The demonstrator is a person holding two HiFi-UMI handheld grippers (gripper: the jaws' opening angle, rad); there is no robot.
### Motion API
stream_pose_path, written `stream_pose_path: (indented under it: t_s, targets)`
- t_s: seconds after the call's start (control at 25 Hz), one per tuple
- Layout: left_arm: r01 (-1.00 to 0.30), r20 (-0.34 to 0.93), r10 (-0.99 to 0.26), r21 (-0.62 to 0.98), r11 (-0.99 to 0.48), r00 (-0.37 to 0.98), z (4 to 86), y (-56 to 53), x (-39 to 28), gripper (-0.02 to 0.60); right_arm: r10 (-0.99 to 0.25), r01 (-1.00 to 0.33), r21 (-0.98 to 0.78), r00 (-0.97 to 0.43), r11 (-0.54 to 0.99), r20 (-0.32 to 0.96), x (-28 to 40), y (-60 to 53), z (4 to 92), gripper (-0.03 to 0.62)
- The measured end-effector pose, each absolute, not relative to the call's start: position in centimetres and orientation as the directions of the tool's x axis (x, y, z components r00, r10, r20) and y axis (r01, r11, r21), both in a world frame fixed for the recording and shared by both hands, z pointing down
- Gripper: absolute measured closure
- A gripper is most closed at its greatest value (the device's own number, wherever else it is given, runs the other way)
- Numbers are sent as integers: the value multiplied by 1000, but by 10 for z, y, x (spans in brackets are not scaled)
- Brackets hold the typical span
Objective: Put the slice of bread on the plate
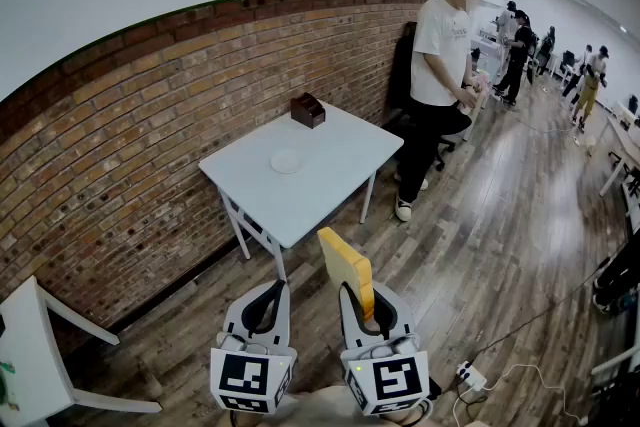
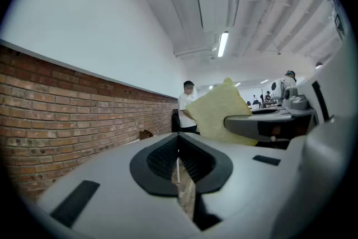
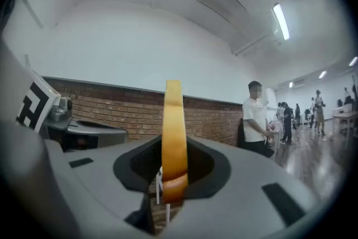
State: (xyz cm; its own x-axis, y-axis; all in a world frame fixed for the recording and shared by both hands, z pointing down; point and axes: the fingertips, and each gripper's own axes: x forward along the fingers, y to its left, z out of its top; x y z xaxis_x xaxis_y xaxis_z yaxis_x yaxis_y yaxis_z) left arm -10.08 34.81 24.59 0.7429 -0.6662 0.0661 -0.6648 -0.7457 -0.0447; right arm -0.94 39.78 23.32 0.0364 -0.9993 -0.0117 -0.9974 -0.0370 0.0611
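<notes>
Close by, the right gripper [image 1: 368, 303] pinches the slice of bread [image 1: 346, 261] tight. The bread stands up on its edge. Beside it, the left gripper [image 1: 268, 300] has its jaws pressed together with nothing in them. Farther off, the plate [image 1: 286, 161] sits on the white table [image 1: 335, 140], near a brown box [image 1: 308, 109].

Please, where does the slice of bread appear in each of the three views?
Head view: slice of bread at lower centre, upright in the right gripper.
Left gripper view: slice right of centre, its flat face showing.
Right gripper view: slice at centre, edge-on between the jaws.
Shared landmark: person in a white shirt beside the brick wall.
</notes>
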Motion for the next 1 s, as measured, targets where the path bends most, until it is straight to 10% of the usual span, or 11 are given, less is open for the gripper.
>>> stream_pose_path:
  t_s: [1.0]
  targets:
    - [-616,59,-615,12,-788,787,258,334,-113,572,-997,-995,66,74,-75,-6,-28,387,237,497]
